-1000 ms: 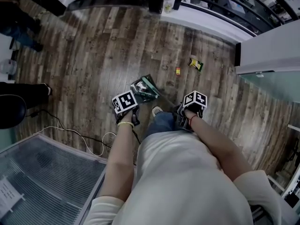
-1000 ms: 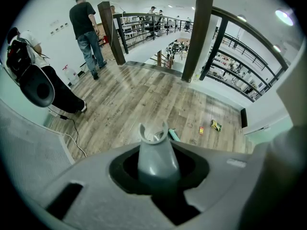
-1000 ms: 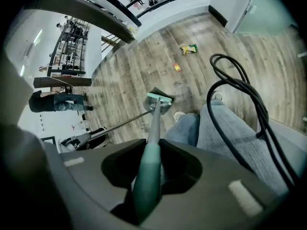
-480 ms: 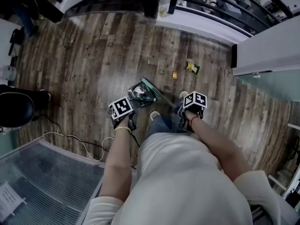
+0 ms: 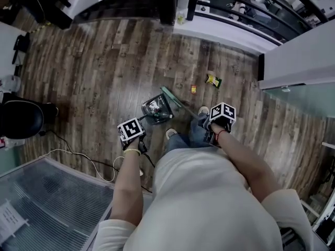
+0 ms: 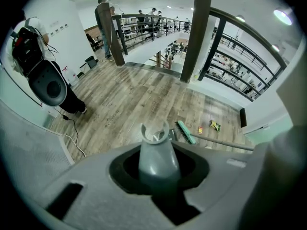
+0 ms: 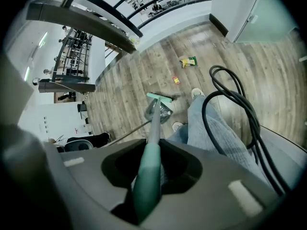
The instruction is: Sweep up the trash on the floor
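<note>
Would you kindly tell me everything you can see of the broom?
The broom has a narrow green head with dark bristles, a thin grey shaft and a green grip, plastic by its look. The right gripper is shut on the grip. It slants down, head on the wooden floor beside the dustpan.

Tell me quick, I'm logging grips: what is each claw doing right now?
Left claw: closed, holding the dustpan handle.
Right claw: closed, holding the broom handle.
</note>
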